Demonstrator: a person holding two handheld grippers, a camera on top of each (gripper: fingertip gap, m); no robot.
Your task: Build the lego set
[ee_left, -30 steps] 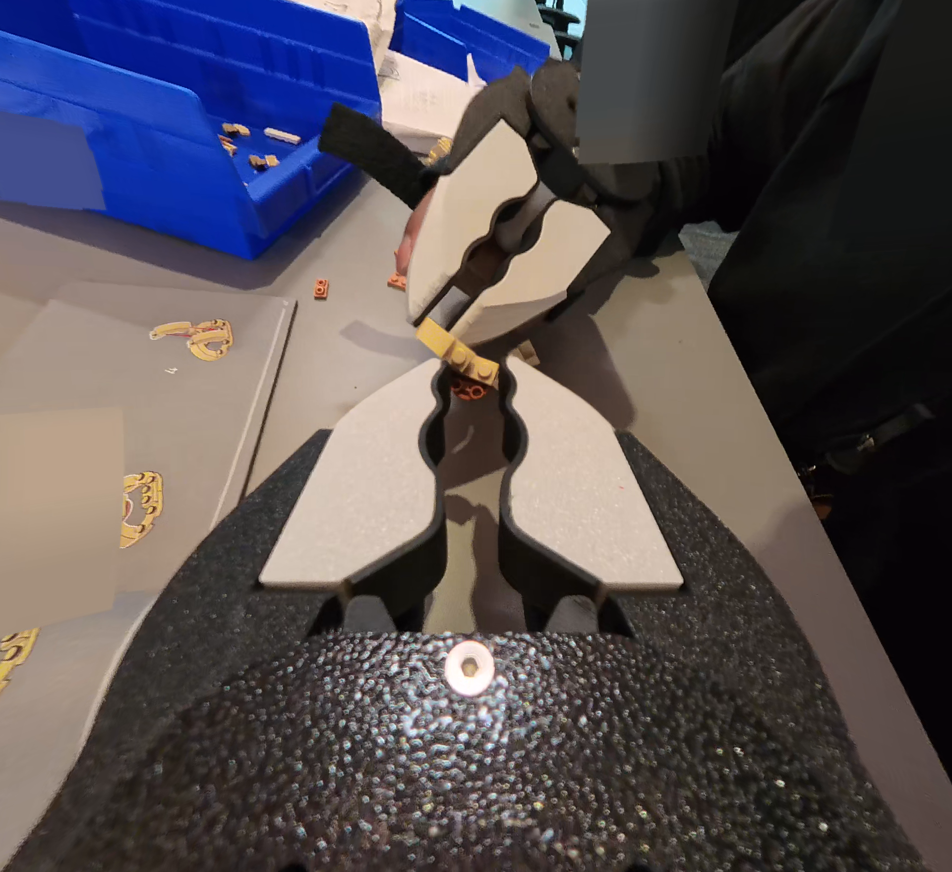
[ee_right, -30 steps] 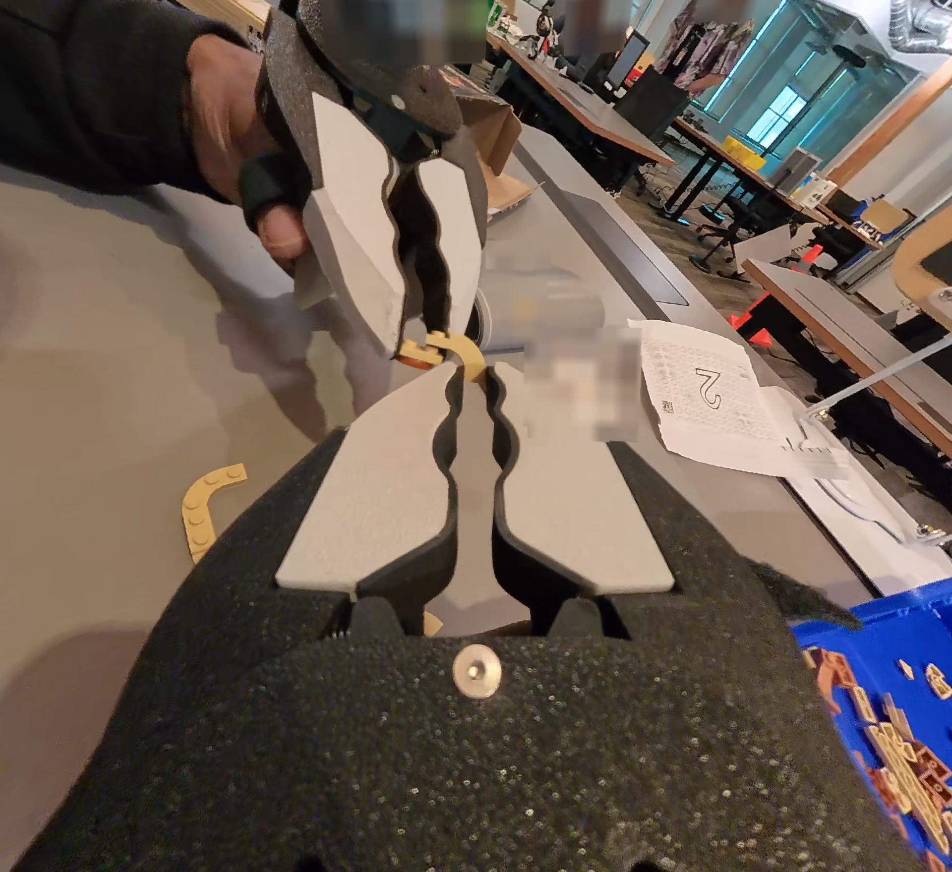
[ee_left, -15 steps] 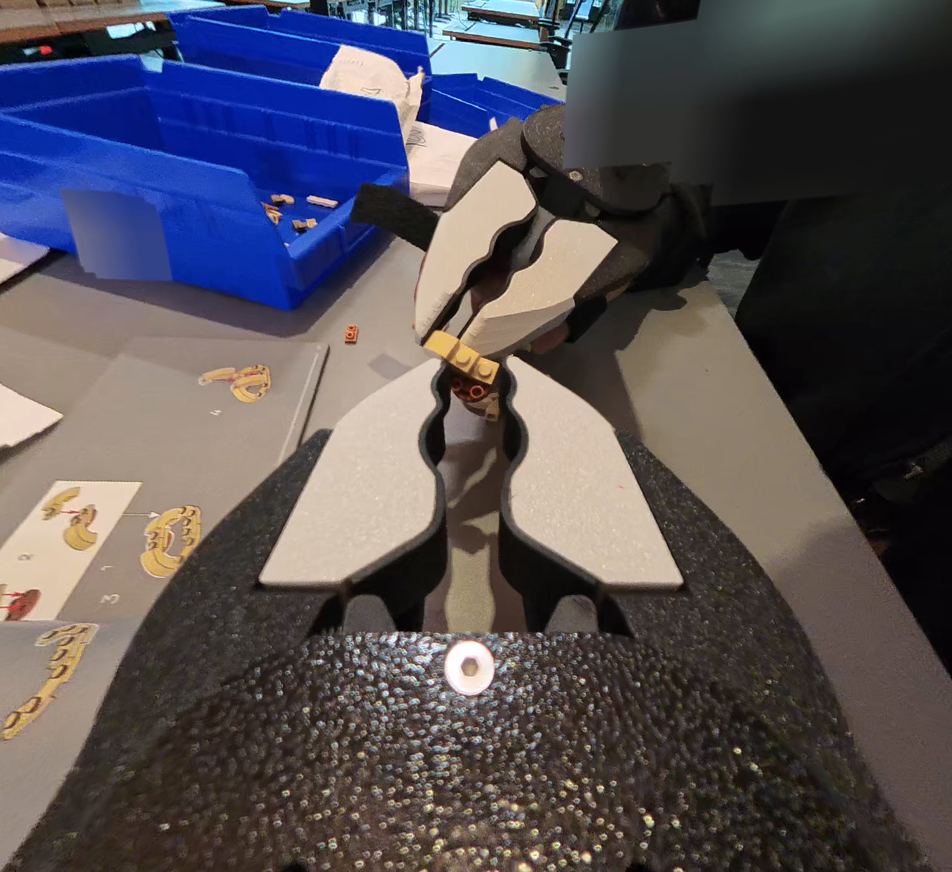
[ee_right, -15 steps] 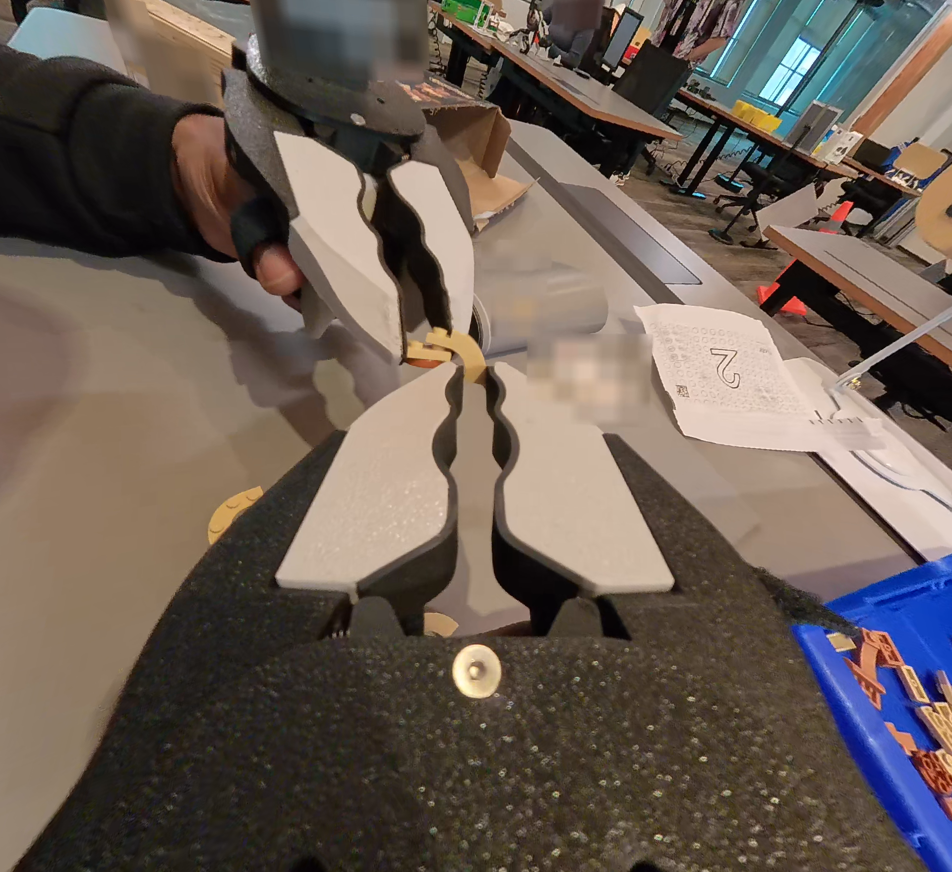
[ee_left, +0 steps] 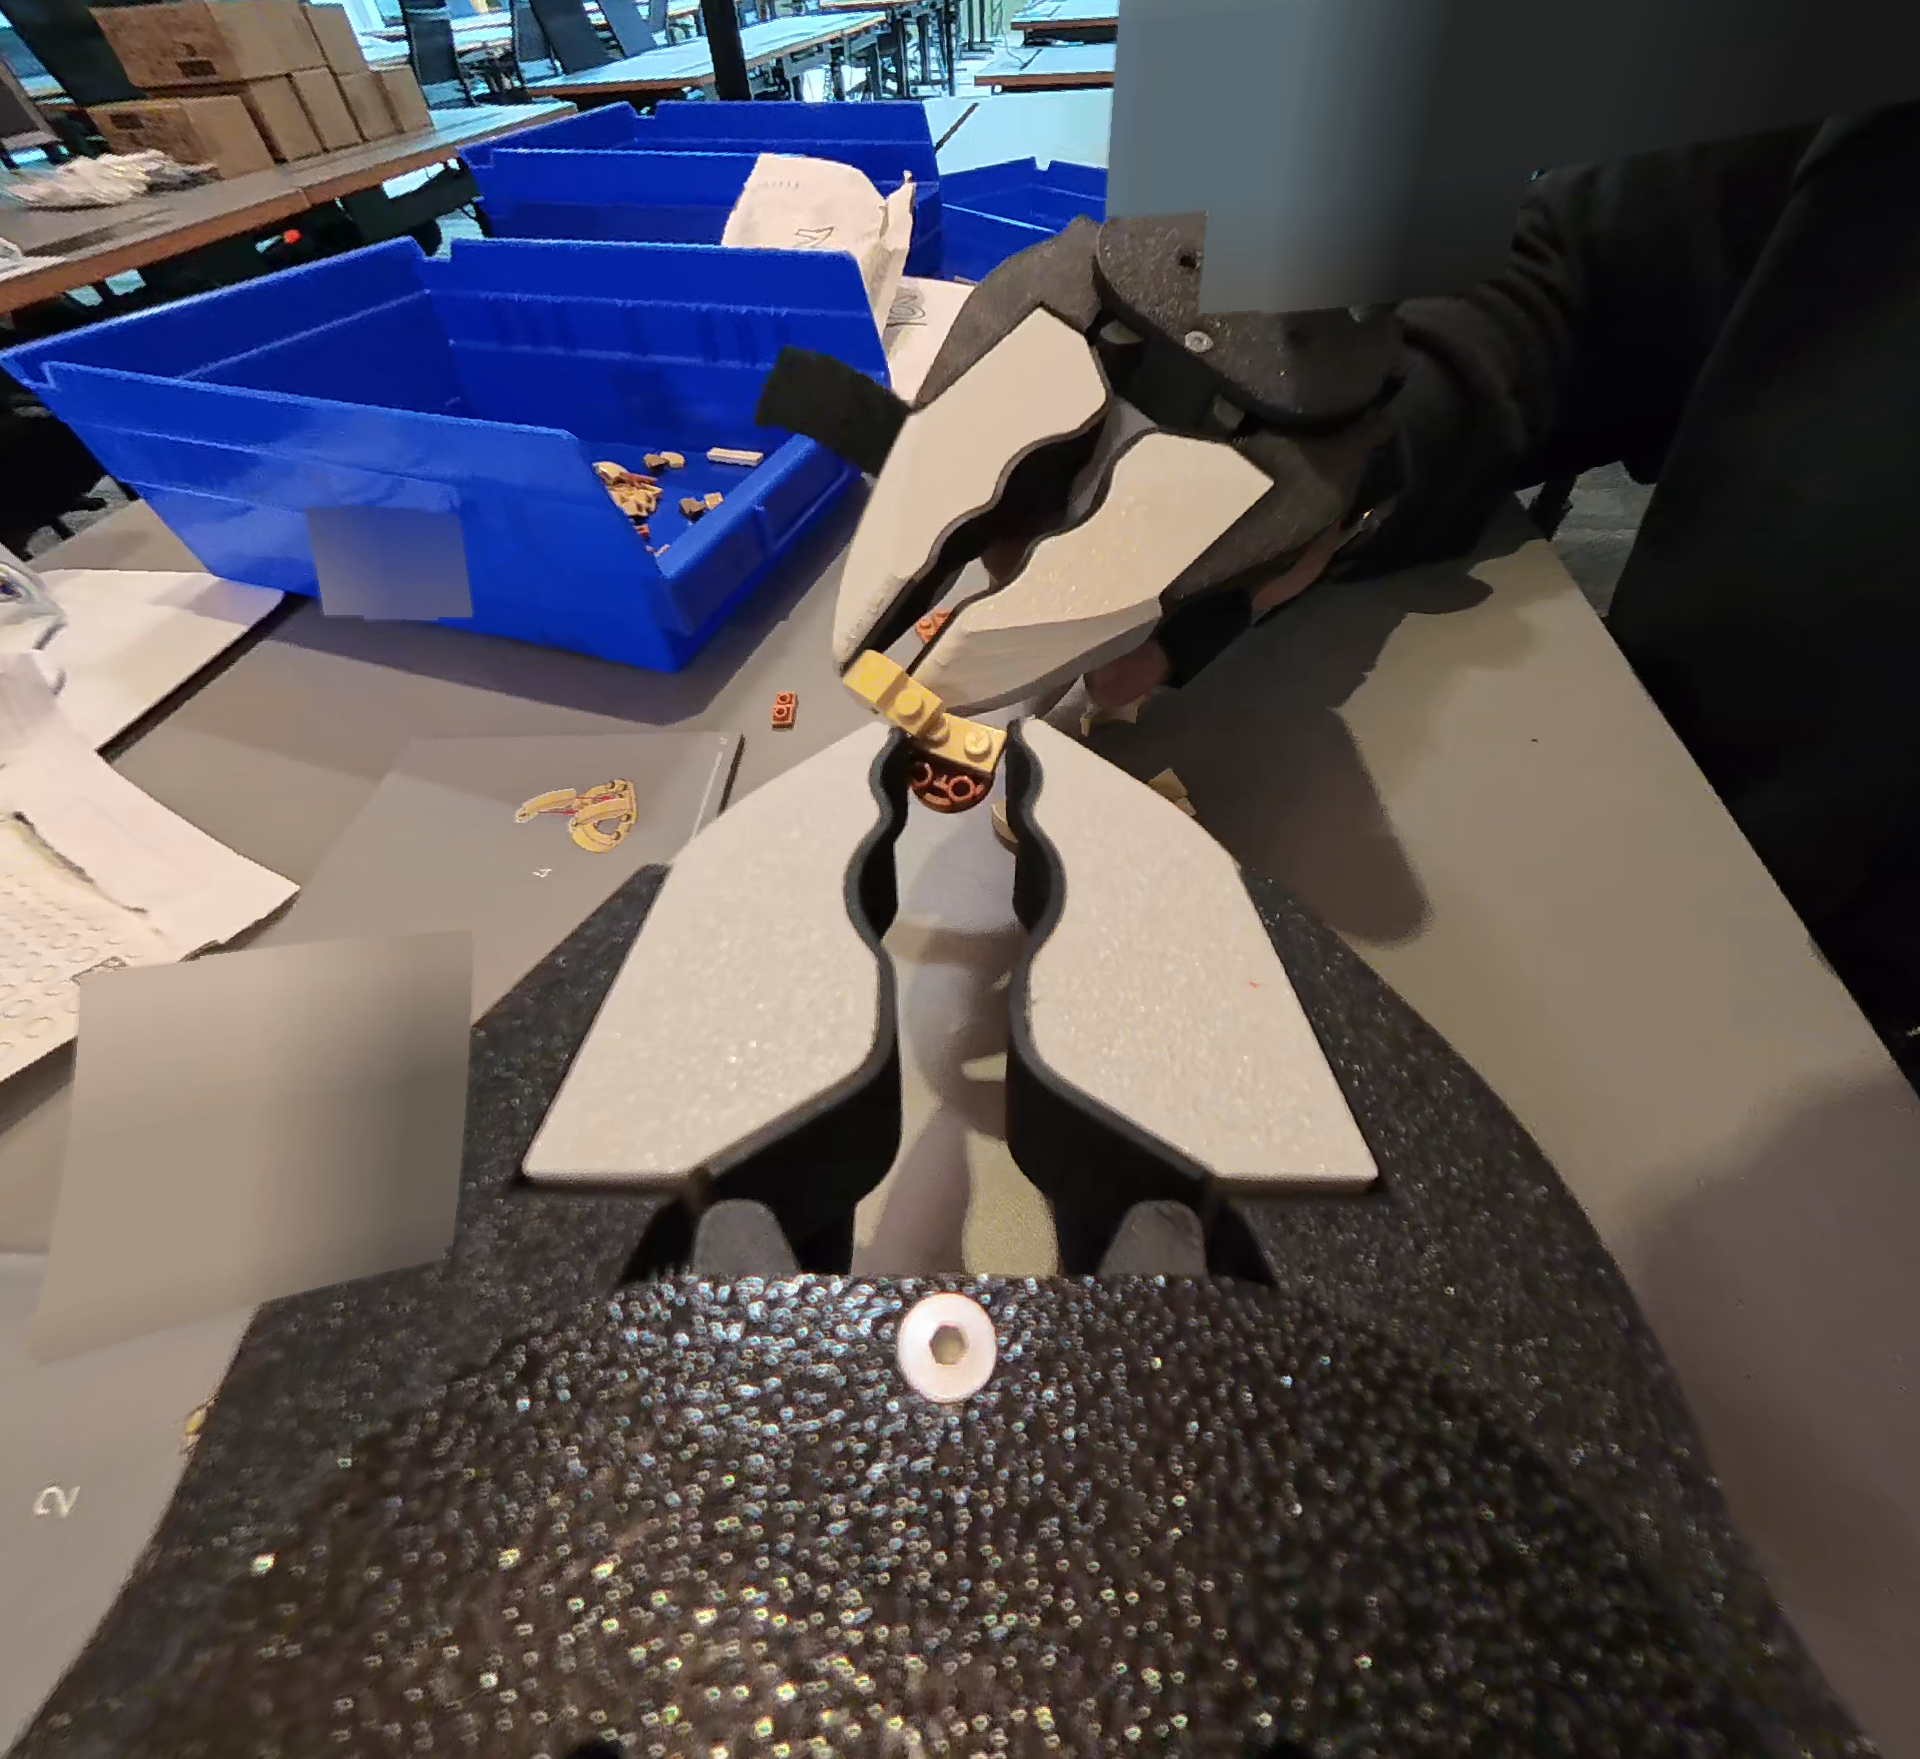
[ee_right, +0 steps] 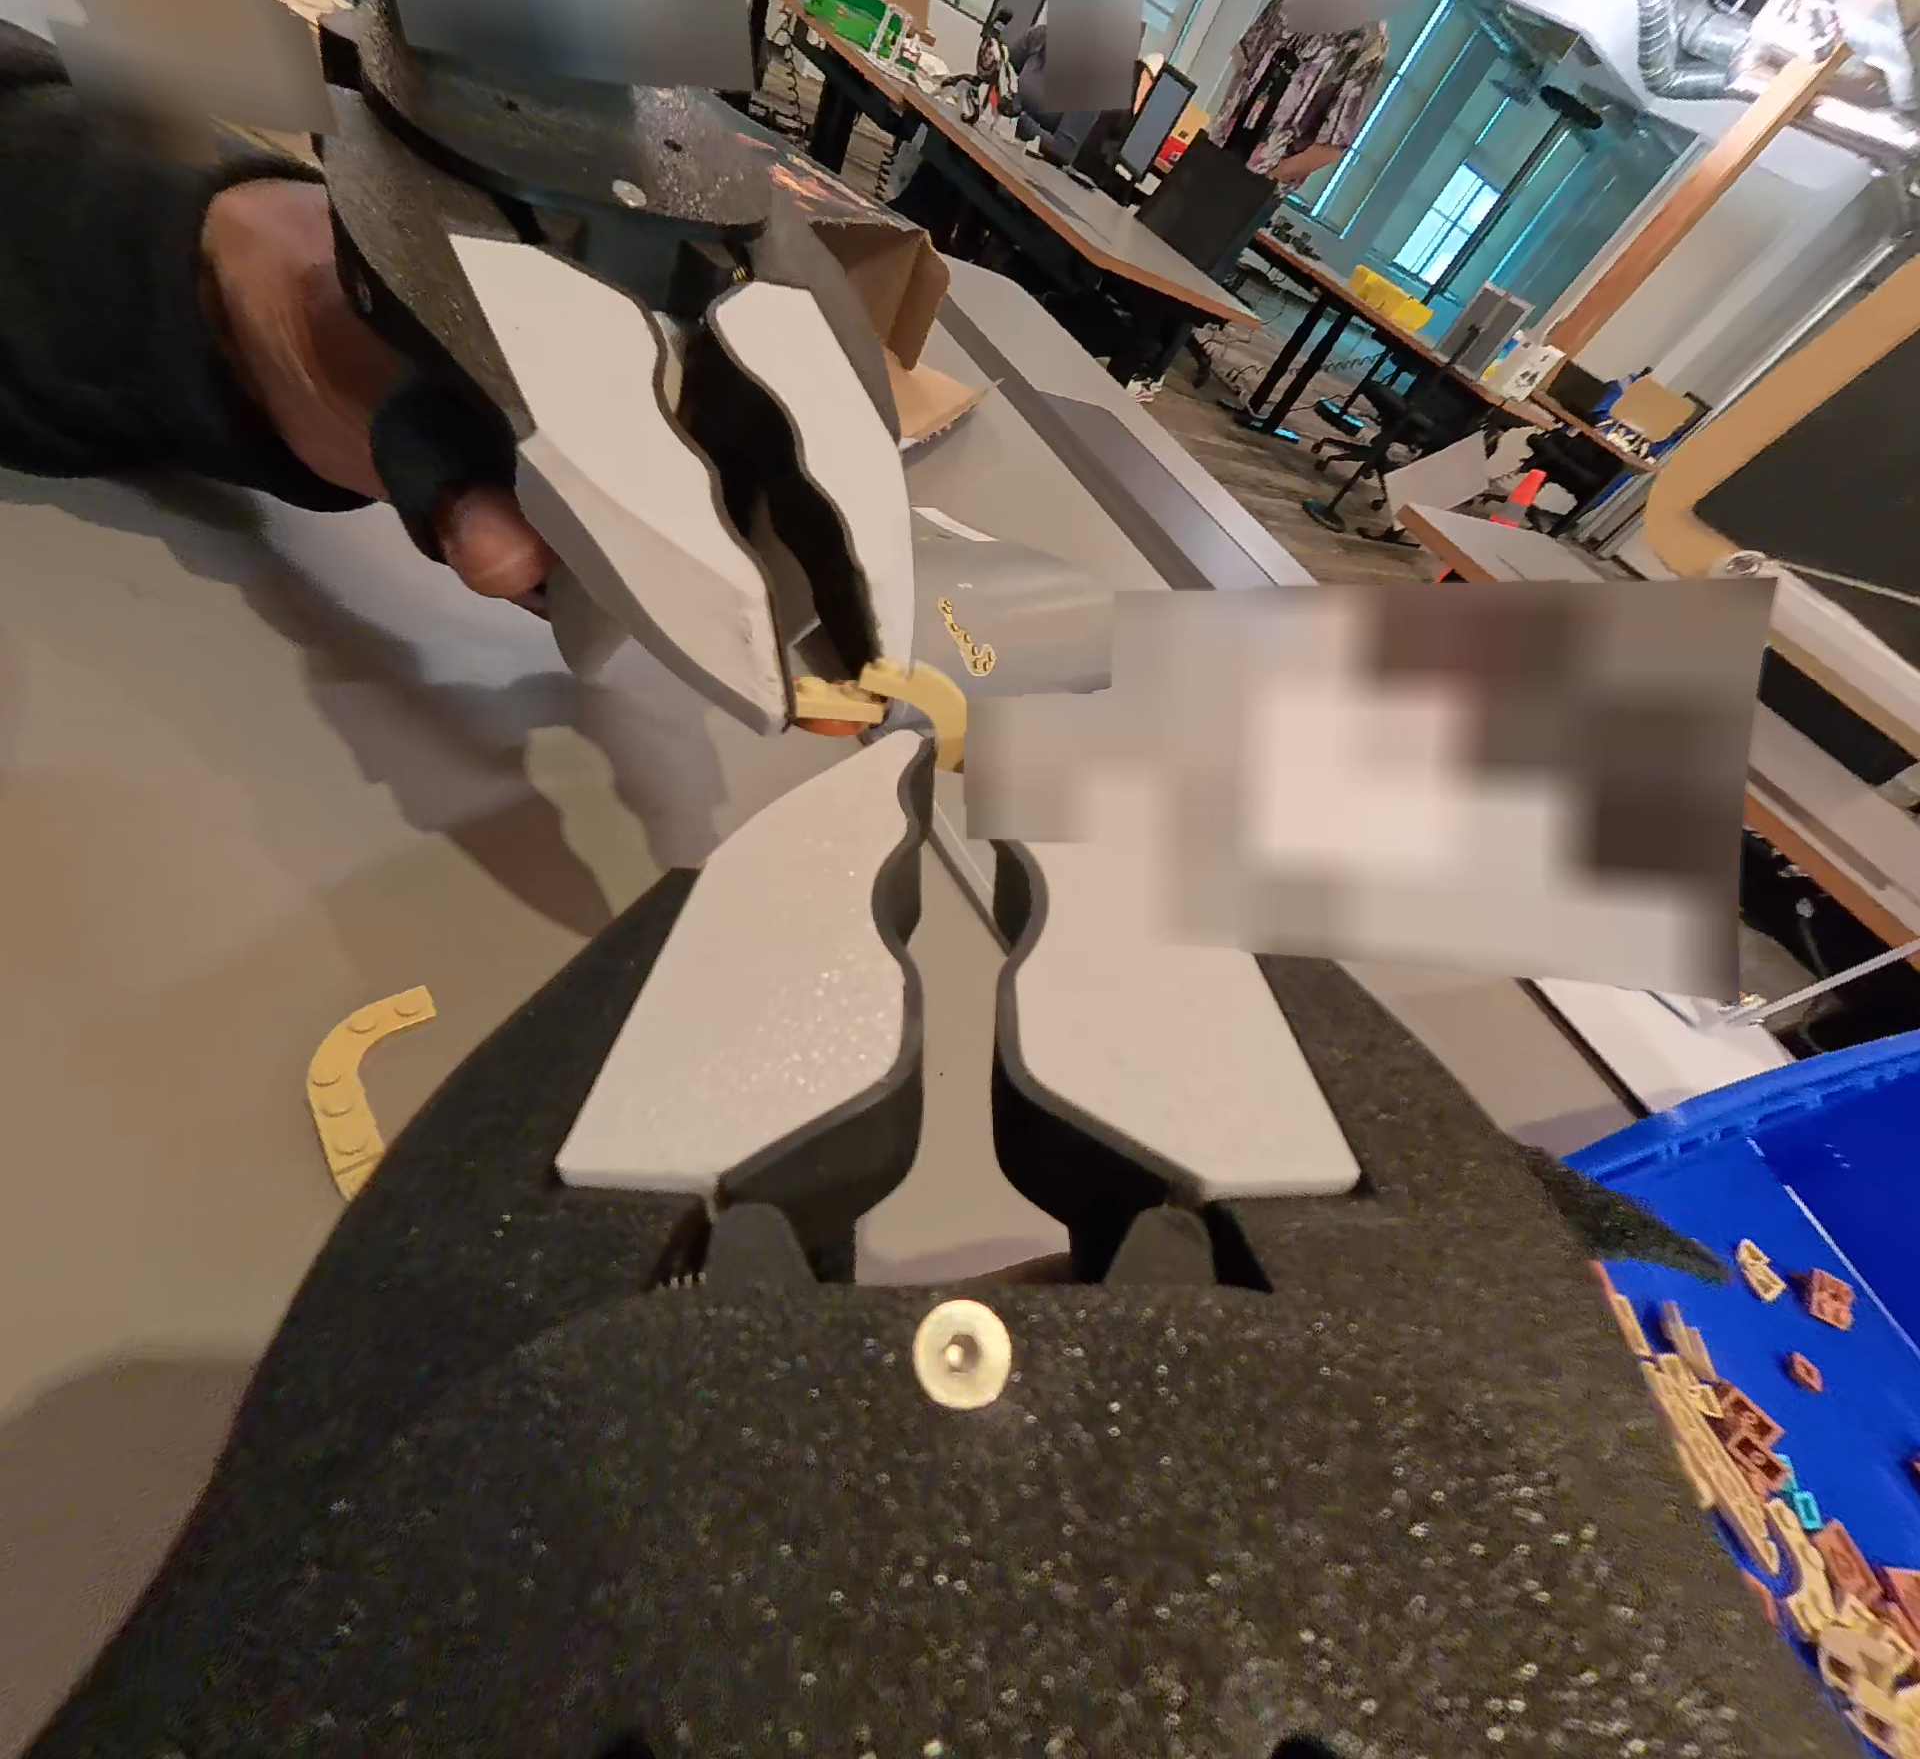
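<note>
Both grippers have lifted a bit vs. the frame one second ago: the left wrist view now shows more of the room behind, and the instruction sheet (ee_left: 613,810) sits lower and more to the left.

We hold the left gripper (ee_left: 945,753) with its tips clamped on the tan assembly (ee_left: 925,712), a small studded plate with a dark red round piece (ee_left: 945,779) under it. We hold the right gripper (ee_left: 899,660) from the opposite side, tips pinched on the other end of the same tan assembly. In the right wrist view the right gripper (ee_right: 930,753) has its tips nearly together on a curved tan part (ee_right: 930,696), and the left gripper (ee_right: 821,681) meets it from above-left. We think both bite one joined piece, but the contact is partly hidden, so this is approx.

All of this hangs above the grey table (ee_left: 1507,878), not touching it. A 2nd curved tan plate (ee_right: 348,1081) lies flat on the table, left of the right gripper body. One small red-brown brick (ee_left: 784,710) lies on the table just beside the sheet's far corner. Blue bin (ee_left: 540,462) stands behind, with a few loose pieces (ee_left: 665,483) inside. Another blue bin (ee_right: 1818,1221) with many pieces is at the right edge of the right wrist view.
</note>
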